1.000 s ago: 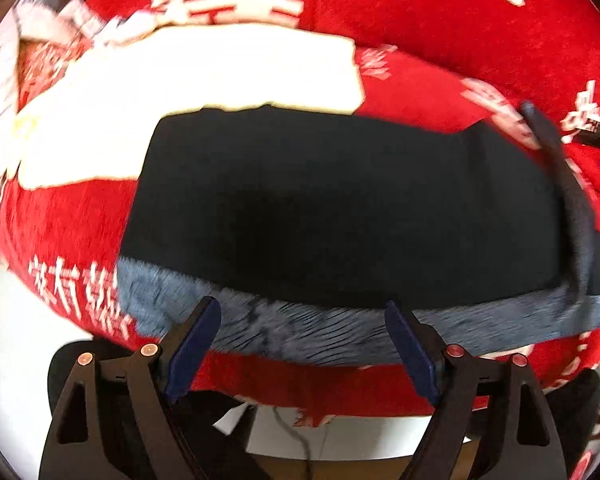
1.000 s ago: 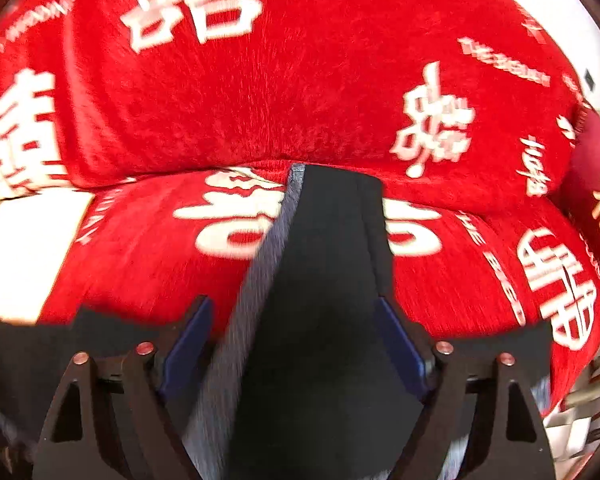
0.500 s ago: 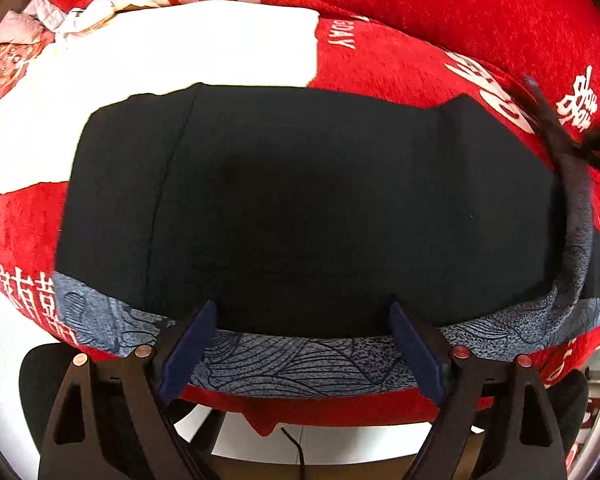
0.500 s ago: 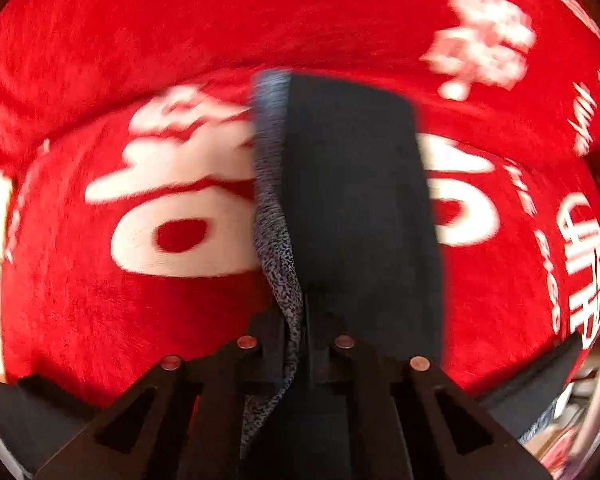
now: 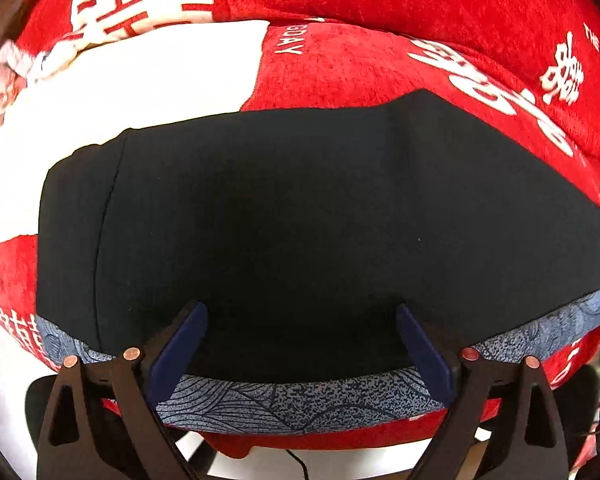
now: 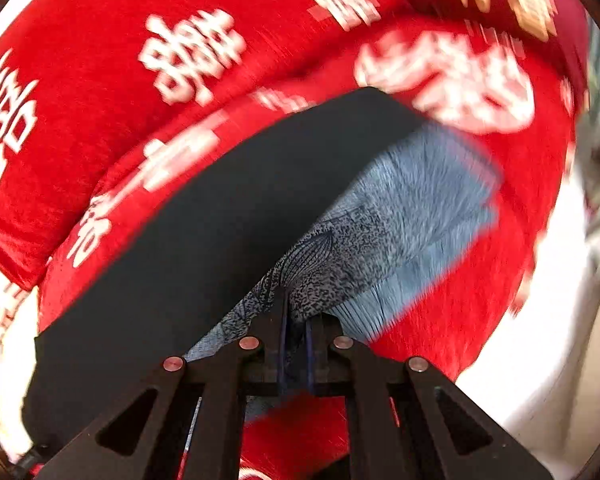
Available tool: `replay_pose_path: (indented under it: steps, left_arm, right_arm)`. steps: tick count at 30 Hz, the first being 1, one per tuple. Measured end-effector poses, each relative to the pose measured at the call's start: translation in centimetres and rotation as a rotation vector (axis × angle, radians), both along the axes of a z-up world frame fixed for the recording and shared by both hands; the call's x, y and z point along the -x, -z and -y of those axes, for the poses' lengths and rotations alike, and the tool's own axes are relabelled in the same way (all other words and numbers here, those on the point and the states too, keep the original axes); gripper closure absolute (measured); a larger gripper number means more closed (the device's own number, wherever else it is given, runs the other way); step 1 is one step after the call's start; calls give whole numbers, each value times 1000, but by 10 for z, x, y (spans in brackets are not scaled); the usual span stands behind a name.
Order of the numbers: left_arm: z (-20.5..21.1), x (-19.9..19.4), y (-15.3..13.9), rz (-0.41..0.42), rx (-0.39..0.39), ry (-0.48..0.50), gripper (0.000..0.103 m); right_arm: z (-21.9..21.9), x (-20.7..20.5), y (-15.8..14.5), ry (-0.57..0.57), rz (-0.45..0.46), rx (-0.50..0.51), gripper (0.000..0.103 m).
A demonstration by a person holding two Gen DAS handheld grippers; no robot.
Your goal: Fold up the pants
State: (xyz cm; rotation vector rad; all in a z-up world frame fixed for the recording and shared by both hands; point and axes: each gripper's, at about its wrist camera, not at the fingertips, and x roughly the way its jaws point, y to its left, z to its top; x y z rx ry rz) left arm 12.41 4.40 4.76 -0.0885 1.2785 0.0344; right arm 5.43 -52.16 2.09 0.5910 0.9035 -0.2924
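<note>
The black pants (image 5: pixel 300 216) lie spread on a red sofa seat, with a blue-grey patterned waistband (image 5: pixel 292 404) along the near edge. My left gripper (image 5: pixel 300 344) is open, its jaws wide apart over the waistband and the black cloth. In the right wrist view the pants (image 6: pixel 204 232) run away to the upper right. My right gripper (image 6: pixel 296 320) is shut on the patterned waistband (image 6: pixel 380 232), which fans out blurred ahead of the fingers.
The red sofa cover (image 5: pixel 380 64) carries white characters, with a white patch (image 5: pixel 120 92) at the left behind the pants. A back cushion (image 6: pixel 100 60) rises behind the seat. White floor (image 6: pixel 540 340) shows to the right of the sofa edge.
My right gripper closed on the waistband and has swung, so the pants now run diagonally. The left gripper stayed open and moved closer over the waistband.
</note>
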Motion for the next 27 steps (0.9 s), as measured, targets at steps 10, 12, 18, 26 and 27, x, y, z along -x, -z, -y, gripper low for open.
replay_pose_path:
  steps: [10, 12, 18, 26, 27]
  left_arm:
    - [-12, 7, -14, 8, 4, -16, 8]
    - [-15, 5, 9, -36, -27, -43, 0]
    - [-16, 4, -32, 72, 0, -57, 0]
    - [99, 0, -37, 71, -38, 233, 0]
    - [119, 2, -31, 65, -56, 283, 0]
  right_arm:
    - [-8, 0, -8, -32, 89, 83, 96]
    - [2, 0, 7, 1, 48, 6, 96]
    - [-3, 6, 8, -24, 1, 81, 81]
    - [-37, 37, -17, 46, 60, 399, 19]
    - [-48, 36, -15, -1, 56, 413, 19]
